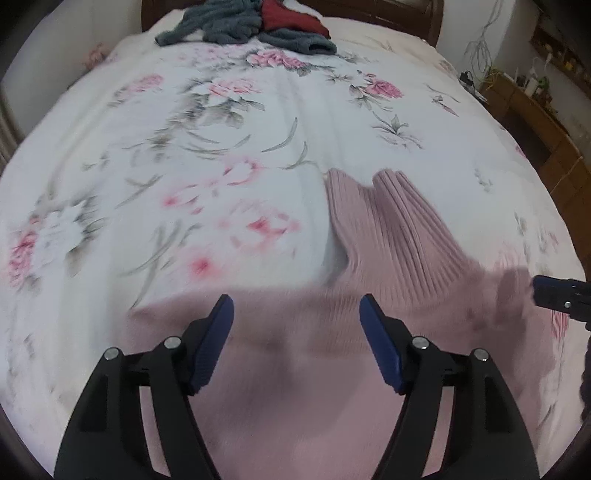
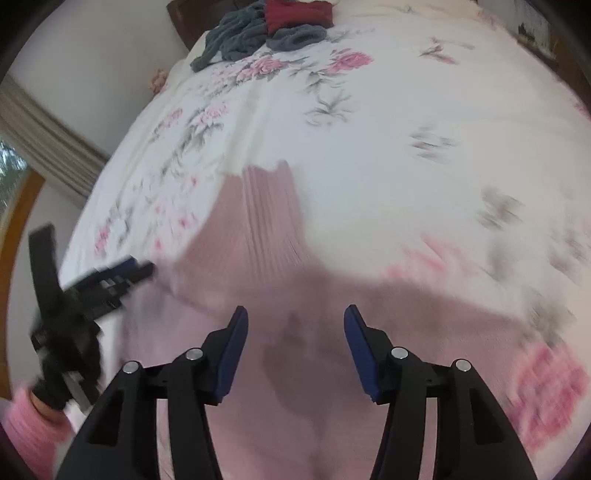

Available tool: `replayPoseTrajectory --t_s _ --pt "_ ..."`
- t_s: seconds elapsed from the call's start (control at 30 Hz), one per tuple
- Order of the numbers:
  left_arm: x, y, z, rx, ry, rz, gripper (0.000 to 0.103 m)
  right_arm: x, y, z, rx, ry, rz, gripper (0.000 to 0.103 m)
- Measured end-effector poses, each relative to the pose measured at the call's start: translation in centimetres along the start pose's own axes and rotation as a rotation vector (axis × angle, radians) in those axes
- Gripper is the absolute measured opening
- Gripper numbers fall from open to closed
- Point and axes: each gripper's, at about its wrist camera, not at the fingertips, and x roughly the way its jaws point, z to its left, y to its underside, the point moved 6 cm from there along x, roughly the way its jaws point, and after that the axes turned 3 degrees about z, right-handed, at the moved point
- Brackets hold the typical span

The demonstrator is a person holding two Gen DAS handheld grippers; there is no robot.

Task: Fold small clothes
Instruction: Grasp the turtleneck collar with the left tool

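A pale pink ribbed knit garment [image 1: 388,236] lies spread on the floral bedspread, its ribbed cuff or hem pointing away from me. My left gripper [image 1: 296,306] hovers open just above the near part of the garment, nothing between its blue pads. In the right wrist view the same pink garment [image 2: 266,221] fills the lower middle, and my right gripper [image 2: 295,317] stands open over it, casting a shadow on the knit. The right gripper's tip [image 1: 554,293] shows at the right edge of the left wrist view; the left gripper [image 2: 125,273] shows at the left of the right wrist view.
A pile of grey-blue and dark red clothes [image 1: 255,22] lies at the far end of the bed [image 1: 147,166] by the wooden headboard. A wooden cabinet [image 1: 535,110] stands to the right. A curtain and window frame [image 2: 44,147] are at the left. A pink sleeve [image 2: 29,417] holds the left gripper.
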Motion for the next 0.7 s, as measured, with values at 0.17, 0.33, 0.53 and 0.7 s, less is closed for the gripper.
replayPoseTrajectory --t_s 0.17,0.33,0.53,0.7 --pt "3.4 -2.1 -1.8 0.011 0.047 0.024 0.07 4.8 -4.5 0.3 0.022 -0.014 0.004 0.055" --pt "7.1 -2.9 -3.3 0.055 0.024 0.056 0.067 8.8 -6.7 -0.6 0.079 -0.051 0.033 0.056" --pt "8.1 -2.8 -4.6 0.08 0.063 0.044 0.018 11.0 -7.2 0.5 0.036 -0.05 0.056 0.014" --pt "6.2 -2.6 -5.1 0.047 0.119 0.001 0.007 7.8 -6.3 1.0 -0.012 -0.102 -0.034 0.011"
